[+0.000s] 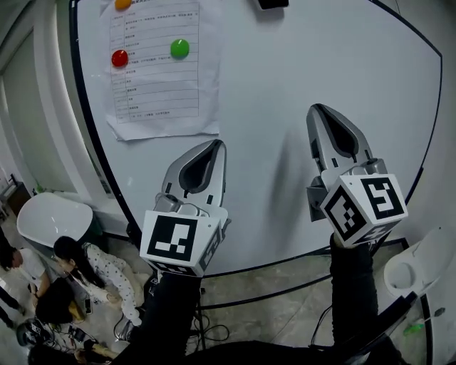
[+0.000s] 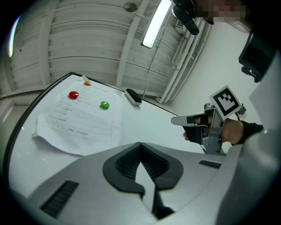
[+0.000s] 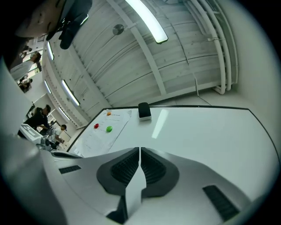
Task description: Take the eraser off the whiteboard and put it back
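Both grippers are held up in front of the whiteboard (image 1: 285,107), side by side and apart from each other, pointing up along the board.

In its own view, the left gripper (image 2: 140,145) has its jaws closed tip to tip with nothing between them. In the head view, the left gripper (image 1: 216,146) sits low on the board, below and to the right of a sheet of paper (image 1: 160,78).

The right gripper (image 3: 139,150) is also closed and empty, with only a thin slit between its pads. In the head view, the right gripper (image 1: 318,110) is a little higher on the board than the left one.

The eraser (image 3: 144,110) is a small dark block with a pale underside. It appears to sit flat on the whiteboard near the top edge, just right of the paper. It is well apart from both grippers and neither one touches it. The head view cuts it off at the top of the frame, so only its lower part (image 1: 273,3) shows there.

A red magnet (image 1: 120,58), a green magnet (image 1: 179,48) and an orange magnet (image 1: 122,3) are on the paper.
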The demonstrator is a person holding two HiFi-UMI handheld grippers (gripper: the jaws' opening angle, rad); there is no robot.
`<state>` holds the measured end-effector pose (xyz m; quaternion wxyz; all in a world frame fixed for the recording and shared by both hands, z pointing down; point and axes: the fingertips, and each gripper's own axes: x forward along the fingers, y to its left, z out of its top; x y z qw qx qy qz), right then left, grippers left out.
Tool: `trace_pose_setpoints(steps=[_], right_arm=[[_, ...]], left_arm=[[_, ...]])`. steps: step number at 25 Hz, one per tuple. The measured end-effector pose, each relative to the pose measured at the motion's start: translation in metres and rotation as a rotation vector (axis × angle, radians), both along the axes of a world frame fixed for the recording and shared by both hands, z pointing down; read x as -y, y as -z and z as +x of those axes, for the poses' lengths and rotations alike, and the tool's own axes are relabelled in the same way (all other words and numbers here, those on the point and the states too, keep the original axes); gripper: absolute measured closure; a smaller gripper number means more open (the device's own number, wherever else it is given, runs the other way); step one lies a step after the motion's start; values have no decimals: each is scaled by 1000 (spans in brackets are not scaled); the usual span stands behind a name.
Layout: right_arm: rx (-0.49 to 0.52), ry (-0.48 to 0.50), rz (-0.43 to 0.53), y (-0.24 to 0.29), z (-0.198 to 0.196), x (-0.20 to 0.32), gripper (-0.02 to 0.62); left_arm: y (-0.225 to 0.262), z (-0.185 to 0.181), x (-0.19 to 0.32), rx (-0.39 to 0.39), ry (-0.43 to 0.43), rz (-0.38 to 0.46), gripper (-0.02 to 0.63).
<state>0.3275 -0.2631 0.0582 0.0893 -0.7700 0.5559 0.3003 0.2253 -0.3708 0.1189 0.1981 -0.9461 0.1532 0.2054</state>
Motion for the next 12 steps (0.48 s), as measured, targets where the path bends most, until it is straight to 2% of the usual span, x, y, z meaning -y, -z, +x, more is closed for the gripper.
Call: trace_pose_setpoints(steps=[12], right_arm=[[38,51,-34,-45,-6,-19,584]], left_arm=[[-25,-13,-7,17,-13,-35,600]])
